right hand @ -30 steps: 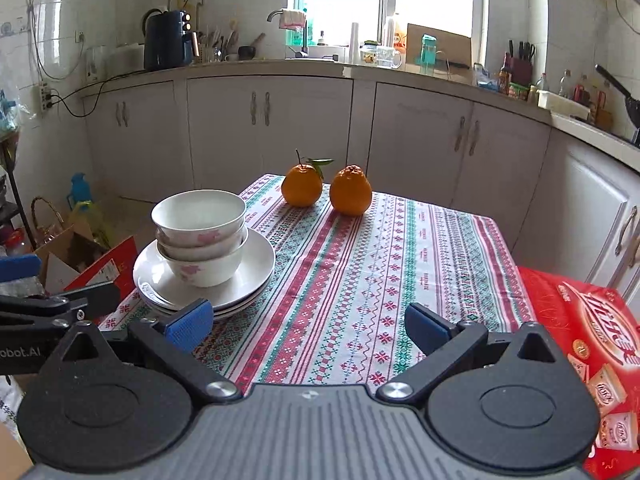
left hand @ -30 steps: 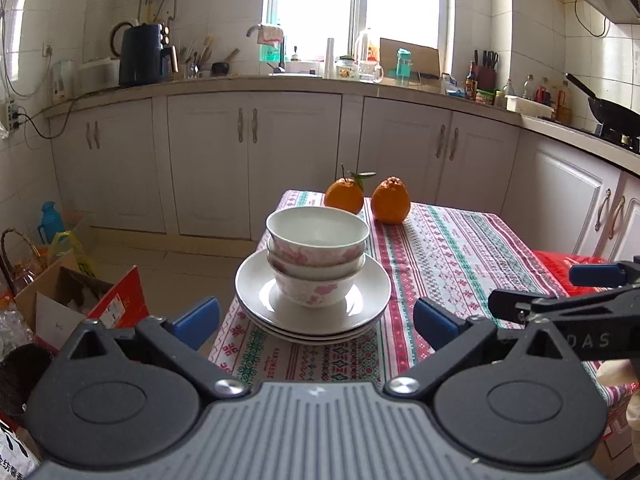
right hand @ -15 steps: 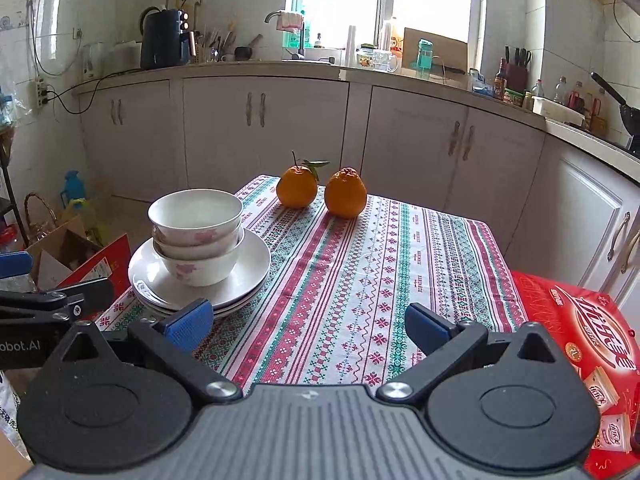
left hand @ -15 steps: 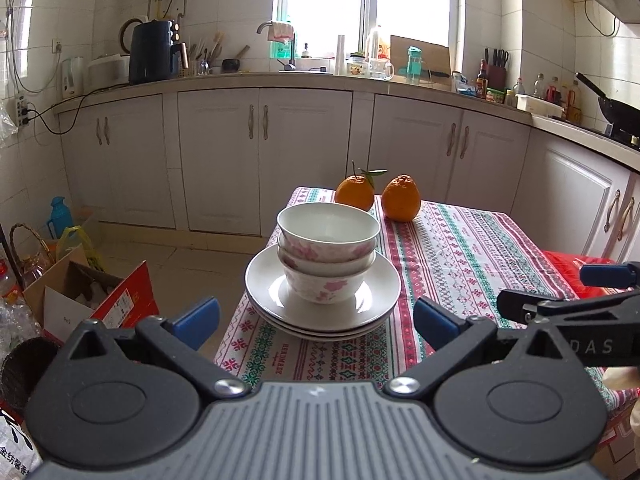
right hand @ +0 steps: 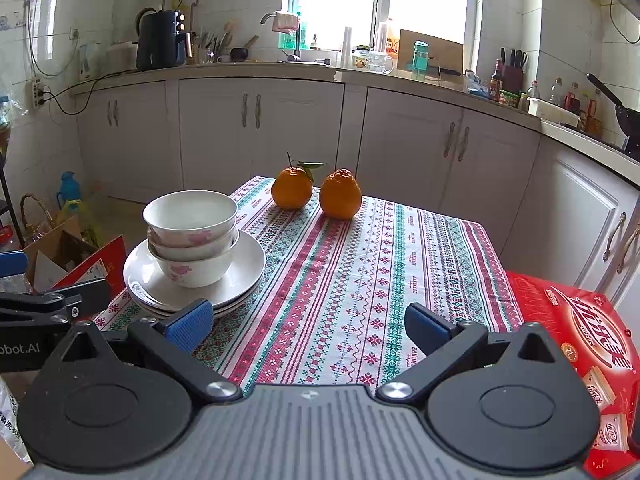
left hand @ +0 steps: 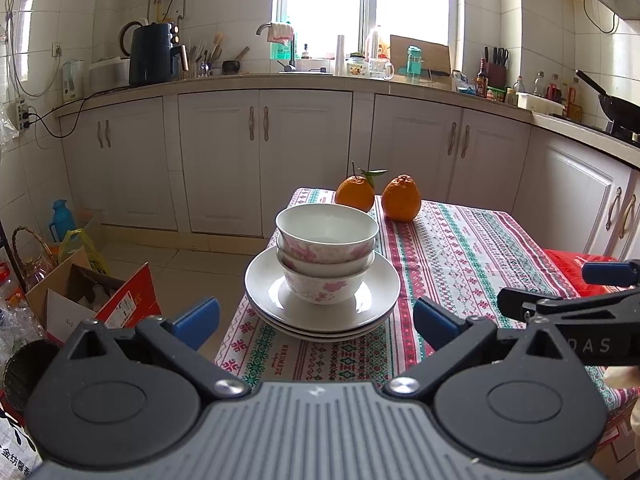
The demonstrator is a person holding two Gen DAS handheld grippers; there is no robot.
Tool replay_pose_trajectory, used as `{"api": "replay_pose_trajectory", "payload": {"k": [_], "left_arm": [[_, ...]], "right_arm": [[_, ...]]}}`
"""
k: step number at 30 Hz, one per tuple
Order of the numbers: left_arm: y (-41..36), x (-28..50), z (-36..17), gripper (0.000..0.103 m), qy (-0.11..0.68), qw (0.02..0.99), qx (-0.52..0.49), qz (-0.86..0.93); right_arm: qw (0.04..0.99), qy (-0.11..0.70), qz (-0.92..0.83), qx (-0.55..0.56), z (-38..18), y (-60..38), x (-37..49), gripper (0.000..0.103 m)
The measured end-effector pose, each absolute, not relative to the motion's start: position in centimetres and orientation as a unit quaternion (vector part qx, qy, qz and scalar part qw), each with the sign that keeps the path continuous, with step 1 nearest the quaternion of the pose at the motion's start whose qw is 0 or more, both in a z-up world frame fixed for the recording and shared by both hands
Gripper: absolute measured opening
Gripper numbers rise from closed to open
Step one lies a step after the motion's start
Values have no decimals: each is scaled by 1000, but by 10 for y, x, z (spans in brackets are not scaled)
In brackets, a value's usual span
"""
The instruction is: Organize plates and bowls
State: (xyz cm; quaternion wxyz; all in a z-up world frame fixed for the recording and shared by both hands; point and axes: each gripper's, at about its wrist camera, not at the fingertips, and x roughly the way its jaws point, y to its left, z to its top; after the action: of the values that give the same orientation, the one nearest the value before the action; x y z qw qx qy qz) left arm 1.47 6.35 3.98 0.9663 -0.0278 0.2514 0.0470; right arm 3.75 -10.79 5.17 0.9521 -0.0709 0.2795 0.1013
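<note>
Both claws hang back from the table with nothing in them: the left gripper (left hand: 316, 318) stands spread wide, and the right gripper (right hand: 306, 326) is spread just as wide. Straight ahead of the left claw, framed between its two blue pads, sits the stack of bowls (left hand: 326, 252), three nested with pink flowers on their sides, resting in the top of a pile of white plates (left hand: 372, 300) near the table's close left corner. From the right claw the same stack lies ahead and to the left, beyond its left fingertip. Bowls and plates look already gathered into one pile, so the task seems either at its start, with sorting still to come, or close to its end; the frames alone do not settle which. If sorting is still ahead, the likely next move is for the left claw to travel forward and take the top bowl by its rim, which calls for a level approach so the nested bowls beneath are not tipped. Two oranges (right hand: 316, 192) rest farther off, beyond the stack and well apart from it. The striped tablecloth (right hand: 380, 272) ahead of the right claw offers free room, and nothing blocks either claw's path; a red box (right hand: 580, 336) lies off to its right.
</note>
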Motion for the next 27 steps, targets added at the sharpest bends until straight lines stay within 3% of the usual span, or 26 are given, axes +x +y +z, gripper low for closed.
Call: {"api": "replay_pose_trajectory", "payload": {"k": [27], "left_arm": [[54, 13, 42, 102, 249, 965, -22, 77]], "right_arm": [[954, 277, 90, -72, 51, -109, 37, 103]]}}
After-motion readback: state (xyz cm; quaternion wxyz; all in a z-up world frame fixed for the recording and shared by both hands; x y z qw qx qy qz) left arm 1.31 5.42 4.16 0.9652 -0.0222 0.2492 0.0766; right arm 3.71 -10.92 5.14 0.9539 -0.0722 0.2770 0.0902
